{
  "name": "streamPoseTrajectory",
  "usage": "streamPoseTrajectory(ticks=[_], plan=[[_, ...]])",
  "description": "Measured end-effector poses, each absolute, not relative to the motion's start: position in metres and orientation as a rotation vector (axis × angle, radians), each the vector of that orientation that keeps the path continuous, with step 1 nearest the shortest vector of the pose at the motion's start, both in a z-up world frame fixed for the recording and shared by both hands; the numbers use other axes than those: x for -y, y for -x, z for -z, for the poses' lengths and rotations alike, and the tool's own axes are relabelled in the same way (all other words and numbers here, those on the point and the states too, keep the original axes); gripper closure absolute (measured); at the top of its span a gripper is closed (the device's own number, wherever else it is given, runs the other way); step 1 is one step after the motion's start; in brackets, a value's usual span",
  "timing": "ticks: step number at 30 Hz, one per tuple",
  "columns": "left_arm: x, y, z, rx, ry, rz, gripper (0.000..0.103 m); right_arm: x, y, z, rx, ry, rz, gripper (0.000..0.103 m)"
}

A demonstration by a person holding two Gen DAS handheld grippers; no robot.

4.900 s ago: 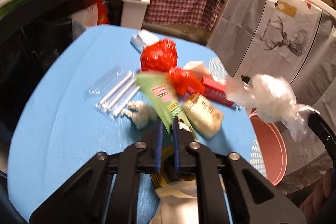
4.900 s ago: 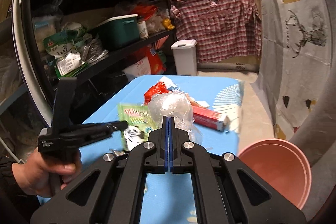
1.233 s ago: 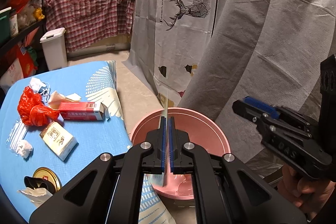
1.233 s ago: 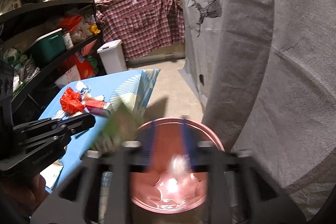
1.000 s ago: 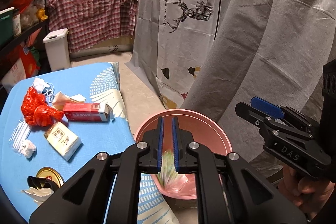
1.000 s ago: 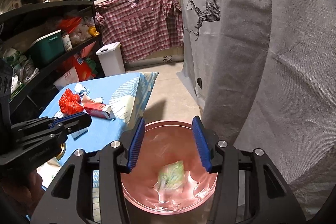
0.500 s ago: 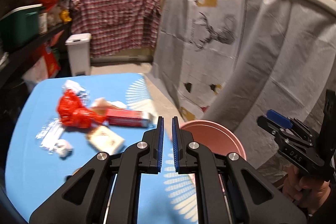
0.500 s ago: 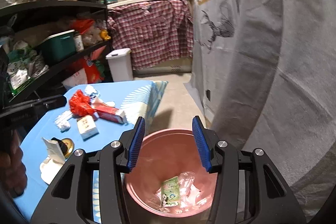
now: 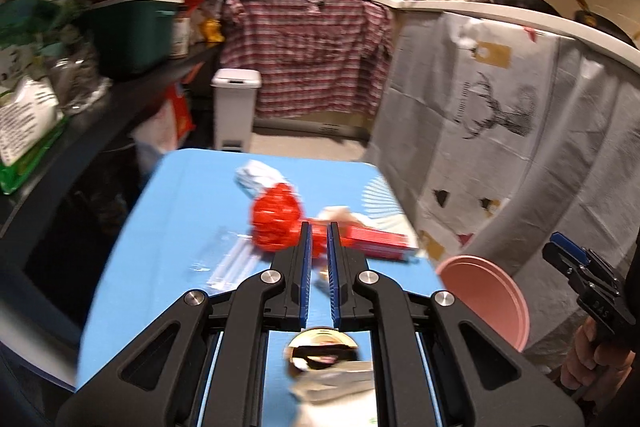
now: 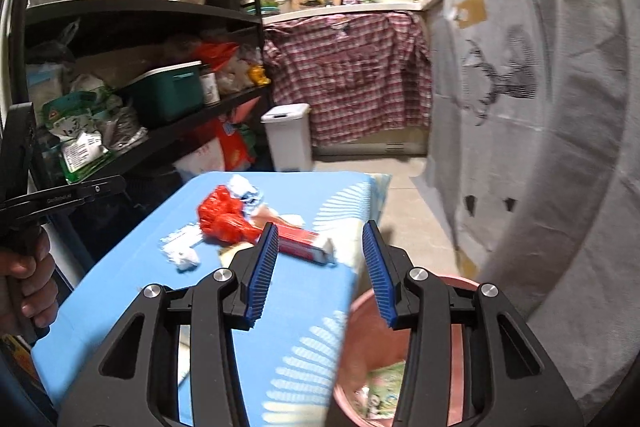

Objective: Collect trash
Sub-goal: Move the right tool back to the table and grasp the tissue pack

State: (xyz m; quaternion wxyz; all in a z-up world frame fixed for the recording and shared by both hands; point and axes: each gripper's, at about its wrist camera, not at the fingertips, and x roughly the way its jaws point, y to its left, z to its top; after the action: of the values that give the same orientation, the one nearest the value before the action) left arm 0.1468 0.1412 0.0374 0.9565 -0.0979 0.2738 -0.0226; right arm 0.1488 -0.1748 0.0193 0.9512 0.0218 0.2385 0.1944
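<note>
The left claw (image 9: 318, 227) hung nearly closed and empty over the blue desk (image 9: 168, 227), where a red bag (image 9: 276, 223), a red box (image 9: 376, 239) with unreadable print and a gold lid (image 9: 320, 347) lay, bare cloth to their left. Past the desk's right edge stood the pink basin (image 10: 460, 347), a green wrapper (image 10: 384, 383) inside. The right claw (image 10: 320, 233), jaws just narrowed but apart, held nothing.

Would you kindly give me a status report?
Left hand-held gripper shut, empty; right hand-held gripper open, empty. Red bag and red box on table. Nothing in the way.
</note>
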Motion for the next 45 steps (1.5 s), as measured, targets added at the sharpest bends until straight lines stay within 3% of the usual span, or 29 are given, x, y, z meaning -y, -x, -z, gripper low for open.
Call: streamPoseTrajectory(ticks=[22,34,35,38,42,45], plan=[[-0.217,-0.194,0.035,-0.690,0.220,-0.062,0.099,0.066,-0.219,0.047,-0.597,0.027,-0.548,0.057],[-0.225,-0.223,0.075,-0.784,0.241,-0.056,0.098,0.032,-0.242,0.086,-0.721,0.117,-0.597,0.040],[-0.225,-0.225,0.079,-0.796,0.240,-0.056,0.096,0.030,-0.243,0.089,-0.737,0.124,-0.600,0.037],[-0.225,-0.229,0.085,-0.817,0.237,-0.063,0.072,0.027,-0.248,0.096,-0.774,0.136,-0.598,0.036],[-0.222,-0.235,0.094,-0.847,0.236,-0.060,0.064,0.032,-0.255,0.100,-0.820,0.110,-0.591,0.036],[-0.218,-0.239,0.102,-0.887,0.212,-0.074,0.064,0.031,-0.258,0.104,-0.851,0.103,-0.606,0.036]])
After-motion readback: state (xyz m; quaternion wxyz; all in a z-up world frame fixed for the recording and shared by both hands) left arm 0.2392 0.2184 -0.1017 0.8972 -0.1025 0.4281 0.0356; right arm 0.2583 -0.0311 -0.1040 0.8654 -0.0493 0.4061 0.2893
